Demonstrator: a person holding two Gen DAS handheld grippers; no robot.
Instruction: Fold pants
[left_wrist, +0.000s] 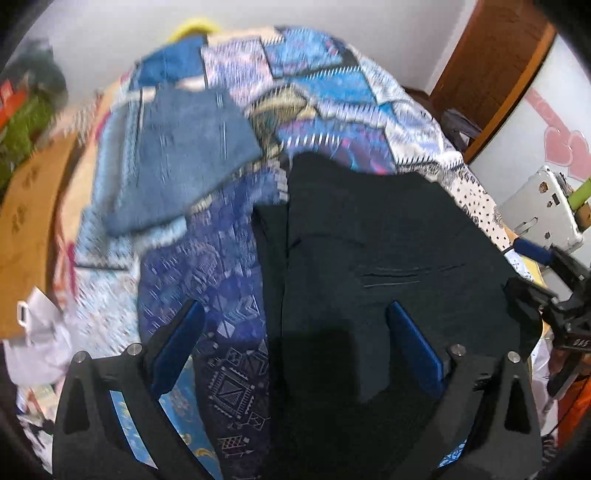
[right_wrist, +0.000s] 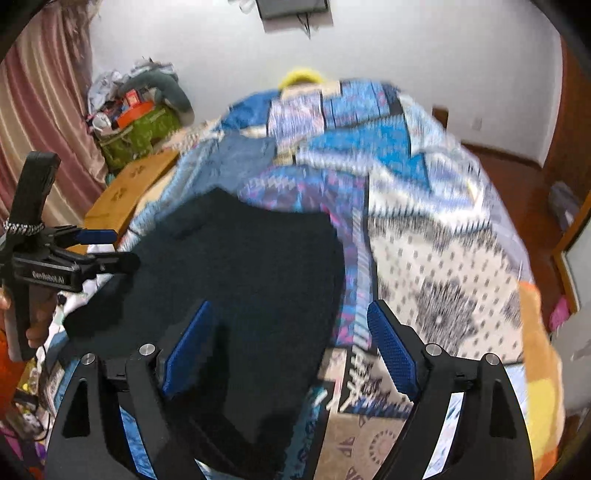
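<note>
Dark pants (left_wrist: 369, 258) lie folded flat on a blue patterned bedspread (left_wrist: 221, 266). They also show in the right wrist view (right_wrist: 236, 266). My left gripper (left_wrist: 295, 343) is open and empty, hovering over the pants' left edge. My right gripper (right_wrist: 291, 347) is open and empty above the pants' right edge. The right gripper also shows at the right edge of the left wrist view (left_wrist: 535, 273), and the left gripper at the left of the right wrist view (right_wrist: 107, 247), each by a side of the pants.
Folded blue jeans (left_wrist: 177, 162) lie farther back on the bed. A wooden board (left_wrist: 29, 221) stands at the left, with a cluttered green bag (right_wrist: 140, 133) behind it. A door (left_wrist: 491, 62) is at the right.
</note>
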